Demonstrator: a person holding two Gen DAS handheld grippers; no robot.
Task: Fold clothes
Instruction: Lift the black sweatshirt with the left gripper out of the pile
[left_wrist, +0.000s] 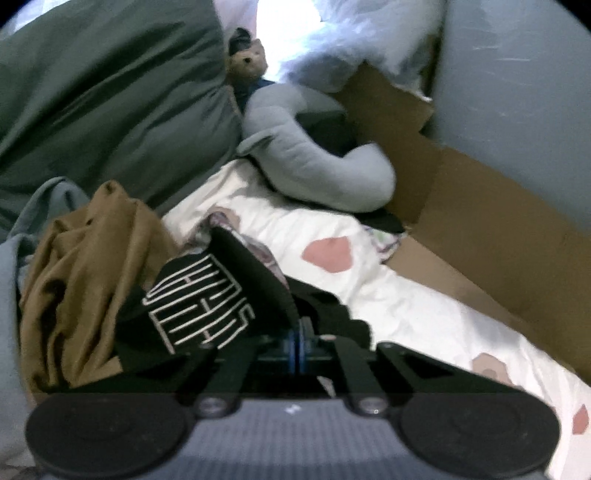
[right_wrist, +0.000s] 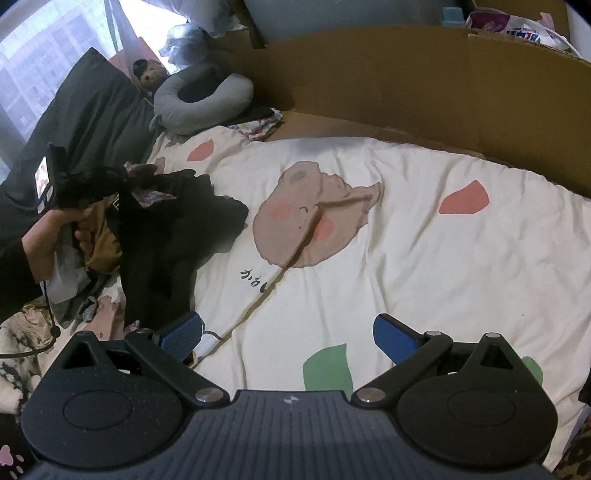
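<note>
A black garment (left_wrist: 207, 295) with white lettering hangs from my left gripper (left_wrist: 300, 347), whose blue pads are pressed together on the cloth. In the right wrist view the same black garment (right_wrist: 173, 236) droops from the left gripper (right_wrist: 122, 181), held by a hand (right_wrist: 48, 236), down to the cream bedspread (right_wrist: 406, 258). A brown garment (left_wrist: 85, 266) lies crumpled beside it on a pile at the left. My right gripper (right_wrist: 288, 339) stands open low over the bedspread, nothing between its blue pads (right_wrist: 393, 338).
A dark green pillow (left_wrist: 110, 92), a grey neck pillow (left_wrist: 314, 158) and a small teddy bear (left_wrist: 247, 61) lie at the head of the bed. Cardboard sheets (right_wrist: 424, 85) line the far side. More clothes (right_wrist: 74, 288) are heaped at the bed's left edge.
</note>
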